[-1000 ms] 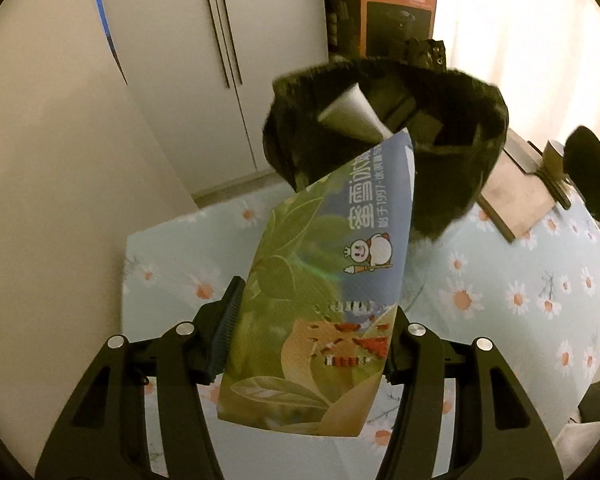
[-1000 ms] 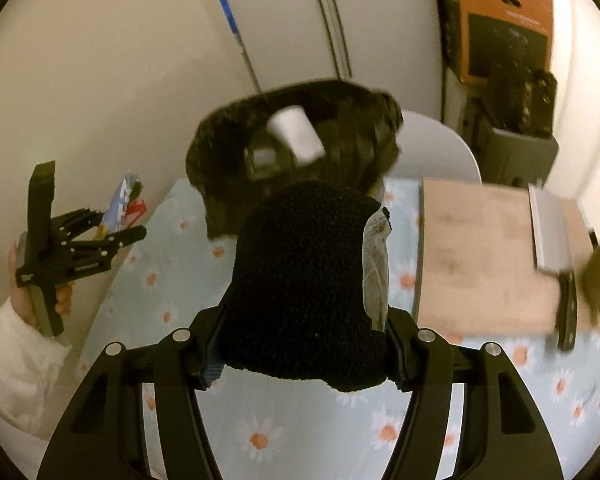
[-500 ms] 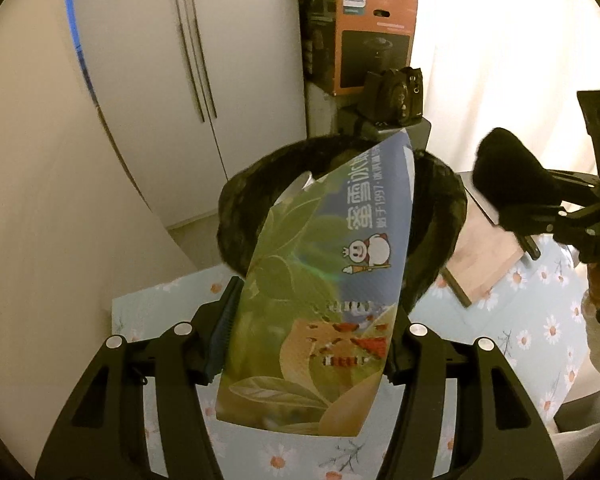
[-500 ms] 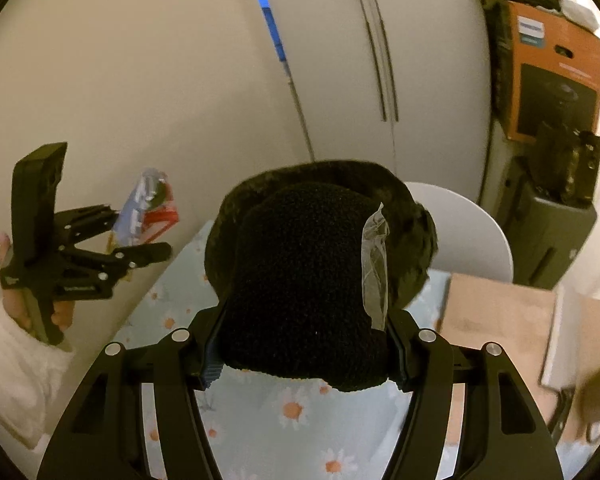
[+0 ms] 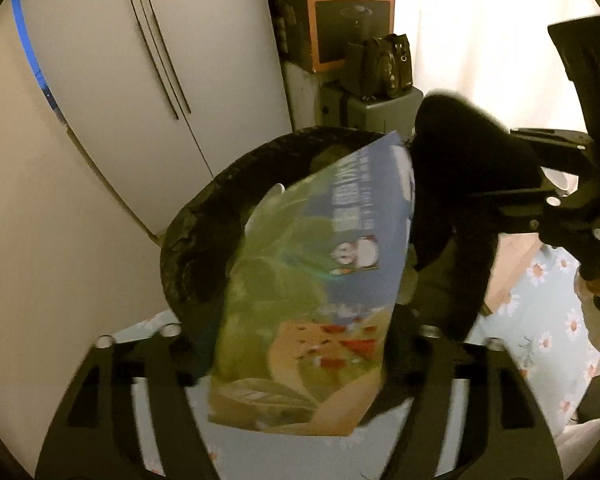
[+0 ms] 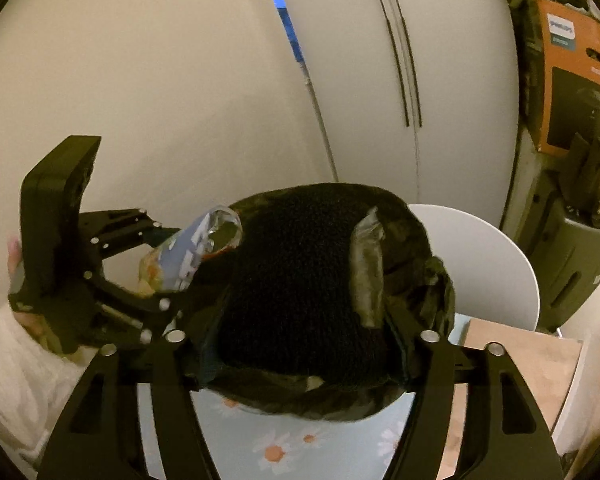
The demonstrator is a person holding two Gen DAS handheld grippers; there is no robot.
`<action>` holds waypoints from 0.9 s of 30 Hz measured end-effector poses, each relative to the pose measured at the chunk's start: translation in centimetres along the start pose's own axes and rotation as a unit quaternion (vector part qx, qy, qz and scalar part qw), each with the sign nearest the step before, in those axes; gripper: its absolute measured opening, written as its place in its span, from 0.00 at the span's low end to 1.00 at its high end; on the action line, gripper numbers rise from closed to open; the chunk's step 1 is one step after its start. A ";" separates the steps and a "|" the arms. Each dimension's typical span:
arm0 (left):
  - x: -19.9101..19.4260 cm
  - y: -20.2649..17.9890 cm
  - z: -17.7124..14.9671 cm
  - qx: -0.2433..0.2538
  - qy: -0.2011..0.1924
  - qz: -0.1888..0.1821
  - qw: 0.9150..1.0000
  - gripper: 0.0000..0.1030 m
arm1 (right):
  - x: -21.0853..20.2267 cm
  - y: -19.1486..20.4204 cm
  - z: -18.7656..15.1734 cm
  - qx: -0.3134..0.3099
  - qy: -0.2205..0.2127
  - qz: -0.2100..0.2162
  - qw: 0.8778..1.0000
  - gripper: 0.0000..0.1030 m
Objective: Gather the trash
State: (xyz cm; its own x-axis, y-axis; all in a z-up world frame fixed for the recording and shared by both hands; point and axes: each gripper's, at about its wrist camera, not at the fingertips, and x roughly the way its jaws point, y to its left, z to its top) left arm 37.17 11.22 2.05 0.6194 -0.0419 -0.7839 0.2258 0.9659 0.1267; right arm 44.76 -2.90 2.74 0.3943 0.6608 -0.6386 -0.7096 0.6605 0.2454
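Observation:
My left gripper (image 5: 296, 344) is shut on a printed green and blue snack packet (image 5: 316, 292); its top reaches over the rim of the black trash bag (image 5: 204, 232). My right gripper (image 6: 300, 344) is shut on a black fuzzy wad (image 6: 300, 284) with a strip of clear tape, held right over the bag's mouth (image 6: 428, 280). In the left wrist view the right gripper (image 5: 480, 196) holds the wad (image 5: 460, 168) at the bag's right rim. In the right wrist view the left gripper (image 6: 168, 264) and packet (image 6: 188, 252) are at the bag's left rim.
The bag stands on a table with a daisy-print cloth (image 5: 540, 320). A wooden board (image 6: 520, 364) lies at the right. A white chair back (image 6: 480, 264), white cupboard doors (image 5: 148, 60), an orange box (image 5: 352, 8) and a dark bag (image 5: 384, 64) are behind.
Both grippers have moved closer to the trash bag and toward each other. The packet and the black wad now sit at the bag's opening.

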 end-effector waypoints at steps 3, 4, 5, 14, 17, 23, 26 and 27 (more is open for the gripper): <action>0.2 -0.4 -0.3 0.008 -0.011 -0.004 1.000 0.88 | 0.0 -0.1 0.3 -0.008 -0.014 -0.006 1.000 0.84; 0.2 -0.5 -0.4 0.009 -0.014 -0.001 1.000 0.91 | -0.2 -0.1 0.5 -0.011 -0.023 -0.013 1.000 0.84; 0.1 -0.6 -0.6 0.009 -0.018 0.004 1.000 0.92 | -0.4 -0.1 0.4 -0.009 -0.027 -0.017 0.999 0.85; -2.4 0.1 -2.7 -0.022 -0.050 -0.009 0.998 0.94 | -3.4 1.4 -0.7 -0.001 -0.034 -0.058 0.998 0.87; -3.4 0.4 -3.6 -0.032 -0.057 -0.014 0.998 0.94 | -4.5 2.7 -1.6 0.000 -0.028 -0.075 0.997 0.87; -5.8 0.1 -6.5 -0.045 -0.080 -0.013 0.996 0.94 | -6.8 5.6 -4.5 0.004 -0.022 -0.109 0.994 0.88; -6.5 -0.1 -8.1 -0.045 -0.073 -0.011 0.996 0.94 | -7.9 6.9 -6.2 0.009 -0.022 -0.122 0.992 0.88; -6.7 -0.2 -8.6 -0.044 -0.071 -0.009 0.996 0.94 | -8.2 7.2 -6.6 0.009 -0.021 -0.124 0.992 0.88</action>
State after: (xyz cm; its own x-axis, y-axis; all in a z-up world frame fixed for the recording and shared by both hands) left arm 26.52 13.46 2.07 0.7170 -0.0897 -0.6913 0.1752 0.9831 0.0541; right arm 32.57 -5.90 4.92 0.5789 0.4915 -0.6506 -0.5778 0.8103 0.0981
